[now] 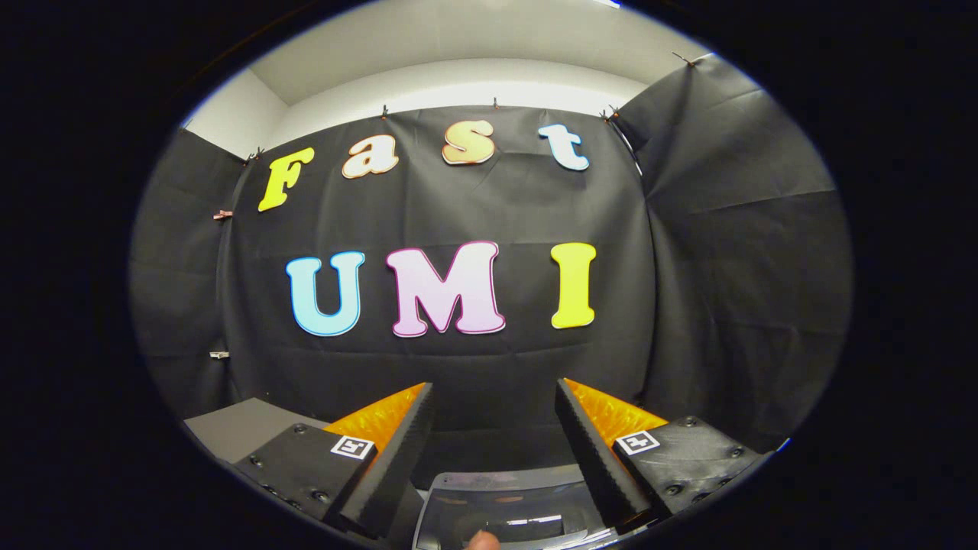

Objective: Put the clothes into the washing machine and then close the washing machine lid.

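Holding my gripper (494, 397) level, I face the black cloth wall of the booth (489, 206), with my two fingers (397, 451) spread wide apart and nothing caught between them. Low between the fingers, close under me, sits the grey-framed, glossy dark transparent washing machine lid (504, 512), its curved top edge running from one finger to the other; reflections glint across its surface. A small pale fingertip (483, 541) pokes in at the very bottom, just in front of the lid. Off beyond my left finger, a flat grey tabletop (241, 428) meets the cloth wall. Above the cloth, a white wall (458, 80) shows. Whether the lid is shut or raised I cannot tell from here.
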`<state>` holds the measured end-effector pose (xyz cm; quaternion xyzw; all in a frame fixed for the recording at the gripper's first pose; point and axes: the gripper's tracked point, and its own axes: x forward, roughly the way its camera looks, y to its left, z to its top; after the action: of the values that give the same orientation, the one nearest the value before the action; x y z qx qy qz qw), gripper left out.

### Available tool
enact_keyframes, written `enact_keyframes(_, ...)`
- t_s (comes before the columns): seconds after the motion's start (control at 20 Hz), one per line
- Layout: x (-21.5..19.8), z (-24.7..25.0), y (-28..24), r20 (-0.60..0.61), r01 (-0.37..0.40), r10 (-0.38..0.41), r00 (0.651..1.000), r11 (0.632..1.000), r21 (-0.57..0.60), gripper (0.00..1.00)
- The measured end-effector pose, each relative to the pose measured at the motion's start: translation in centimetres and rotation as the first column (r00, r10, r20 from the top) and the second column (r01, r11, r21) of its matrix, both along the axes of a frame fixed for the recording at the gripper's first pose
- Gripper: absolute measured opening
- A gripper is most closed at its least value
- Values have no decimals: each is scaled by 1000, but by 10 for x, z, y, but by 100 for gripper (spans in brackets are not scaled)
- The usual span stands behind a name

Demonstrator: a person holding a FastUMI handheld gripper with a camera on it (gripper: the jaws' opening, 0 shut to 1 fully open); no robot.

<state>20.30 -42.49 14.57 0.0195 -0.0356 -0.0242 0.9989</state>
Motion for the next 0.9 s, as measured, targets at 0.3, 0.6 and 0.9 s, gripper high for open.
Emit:
enact_keyframes(0.3,-10,20,-1,29,-11,12,1000,999,-35,99)
enact_keyframes(0.6,-11,23,5,25,-29,31,999,998,-48,99)
enact_keyframes(0.9,-9,17,12,-3,-46,46,999,997,-55,99)
